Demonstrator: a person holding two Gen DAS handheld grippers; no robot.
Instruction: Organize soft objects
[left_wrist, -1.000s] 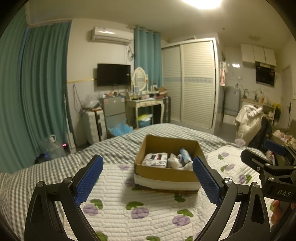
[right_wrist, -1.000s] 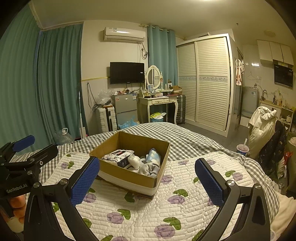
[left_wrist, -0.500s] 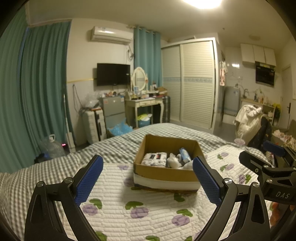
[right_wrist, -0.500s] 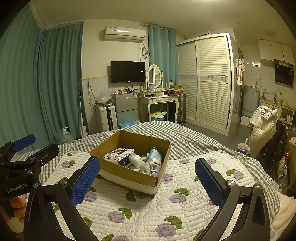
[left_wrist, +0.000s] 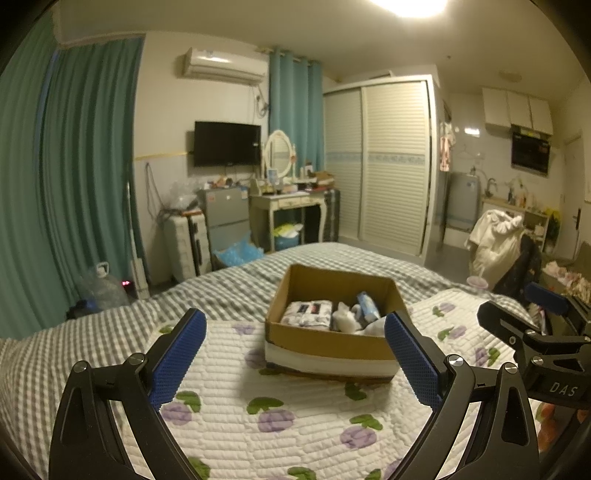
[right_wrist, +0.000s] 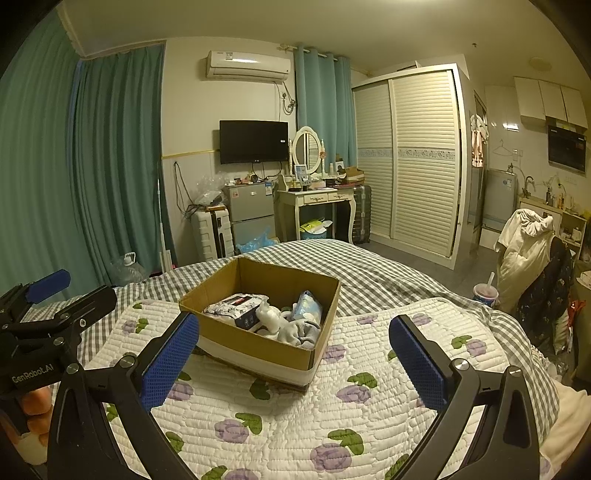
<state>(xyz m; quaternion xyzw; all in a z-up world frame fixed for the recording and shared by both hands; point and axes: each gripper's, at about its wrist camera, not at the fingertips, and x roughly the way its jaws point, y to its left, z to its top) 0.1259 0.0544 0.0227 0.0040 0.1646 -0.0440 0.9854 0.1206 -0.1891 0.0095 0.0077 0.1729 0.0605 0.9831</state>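
I hold both grippers above the bed, and both stand wide open with nothing between their blue pads. My left gripper frames the box in the middle of its view; the box's near right corner sits just behind the right pad. My right gripper has the box left of centre, its near left corner just behind the left pad.

The box is an open cardboard one with a white band round its base, resting on the quilt, which is white with purple flowers and green leaves. The quilt lies over a grey checked sheet.

Inside the box, the soft things lie together: a flat printed pack on the left side, a white plush in the middle, a light blue pack leaning toward the far right, and a grey cloth bunched at the near right wall. In the left view the pack, plush and blue pack show in the same order.

My other gripper shows at the edge of each view: lower right in the left view, lower left in the right view.
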